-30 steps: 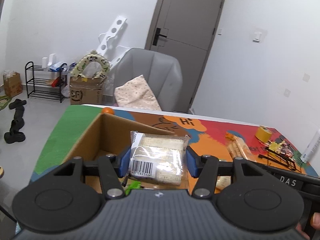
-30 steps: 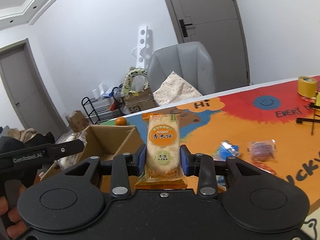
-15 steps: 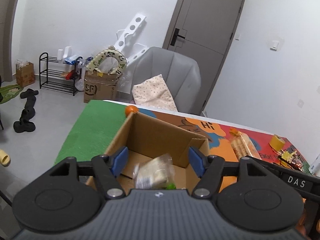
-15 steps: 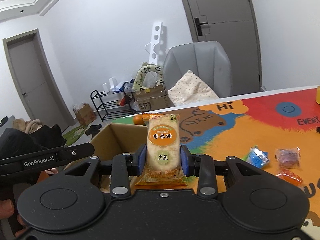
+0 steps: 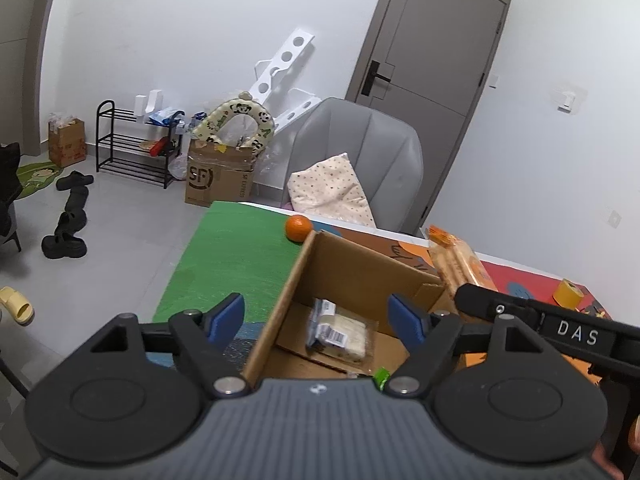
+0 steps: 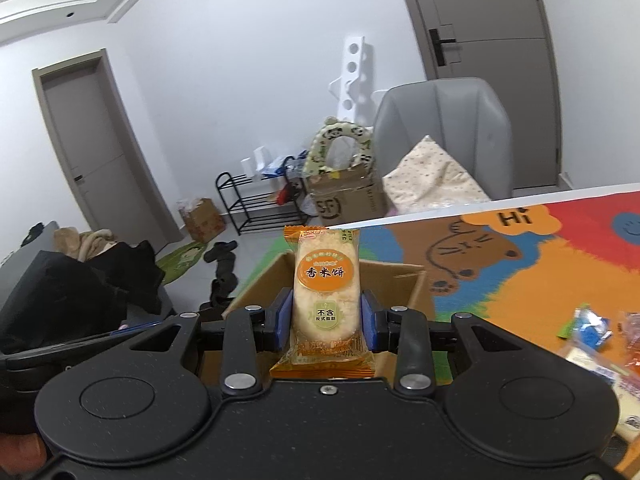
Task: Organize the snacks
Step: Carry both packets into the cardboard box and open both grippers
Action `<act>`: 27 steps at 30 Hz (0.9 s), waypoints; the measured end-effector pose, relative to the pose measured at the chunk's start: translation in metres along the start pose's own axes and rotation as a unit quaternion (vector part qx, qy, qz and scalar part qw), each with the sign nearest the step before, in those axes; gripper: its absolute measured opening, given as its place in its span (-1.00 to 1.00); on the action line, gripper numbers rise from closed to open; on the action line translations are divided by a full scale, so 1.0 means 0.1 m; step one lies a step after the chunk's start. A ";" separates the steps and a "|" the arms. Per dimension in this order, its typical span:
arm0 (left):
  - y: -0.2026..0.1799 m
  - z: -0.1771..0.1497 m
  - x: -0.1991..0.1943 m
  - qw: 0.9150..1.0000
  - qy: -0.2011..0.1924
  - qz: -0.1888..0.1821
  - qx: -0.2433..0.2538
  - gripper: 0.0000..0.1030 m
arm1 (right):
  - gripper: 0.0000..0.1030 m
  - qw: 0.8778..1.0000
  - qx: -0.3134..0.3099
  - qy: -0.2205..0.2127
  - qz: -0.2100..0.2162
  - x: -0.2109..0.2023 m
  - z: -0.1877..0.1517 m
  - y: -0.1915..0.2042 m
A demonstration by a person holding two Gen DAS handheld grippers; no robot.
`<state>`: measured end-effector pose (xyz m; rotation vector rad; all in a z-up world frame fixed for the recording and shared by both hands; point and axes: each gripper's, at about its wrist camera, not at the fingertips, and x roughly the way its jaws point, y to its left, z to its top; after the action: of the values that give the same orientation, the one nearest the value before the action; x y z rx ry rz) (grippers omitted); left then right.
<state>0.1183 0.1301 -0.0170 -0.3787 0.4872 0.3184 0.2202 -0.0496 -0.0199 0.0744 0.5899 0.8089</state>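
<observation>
The tabletop (image 5: pixel 240 252) wears a bright cartoon mat: green at the left, then blue, orange and red, with a "Hi" bubble toward the right in the right wrist view. Behind it, left to right, stand a black shoe rack (image 5: pixel 134 142), an SF carton (image 5: pixel 218 178) holding a panda ring, a grey chair (image 5: pixel 360 160) with a dotted cushion, and a grey door (image 5: pixel 424 52). Shoes lie on the floor at far left.

An orange (image 5: pixel 298 229) sits on the green patch, just beside the far corner of the open box (image 5: pixel 352 276). Inside the box a clear biscuit pack (image 5: pixel 340 330) lies flat on the bottom (barcode facing up), with something small and green at its near edge. To the right on the tabletop lie loose wrapped snacks (image 6: pixel 592 326) and a yellow tape roll (image 5: pixel 570 291).

The left tool (image 5: pixel 316 316) hangs over the box with its blue pads spread wide and nothing between them. The right tool (image 6: pixel 326 320) is closed on a rice cracker (image 6: pixel 325 292), held upright above the box's right edge, label toward the camera.
</observation>
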 end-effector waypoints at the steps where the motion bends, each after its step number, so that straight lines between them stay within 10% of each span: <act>1: 0.01 0.01 -0.01 1.000 -0.001 0.002 -0.001 0.52 | -0.35 1.000 0.002 0.003 0.005 0.01 0.00 0.01; 7: 0.01 0.01 -0.03 1.000 0.000 0.012 0.004 0.64 | 0.08 1.000 0.021 0.019 0.005 0.01 -0.05 -0.07; 27: -0.60 -0.17 0.16 0.999 0.016 -0.020 0.037 0.70 | 0.49 0.994 0.064 0.001 -0.085 -0.58 -0.22 -0.83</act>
<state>0.1477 0.0729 -0.0222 -0.3213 0.5205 0.2542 0.2323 -0.1513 -0.0342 0.1379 0.6410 0.6065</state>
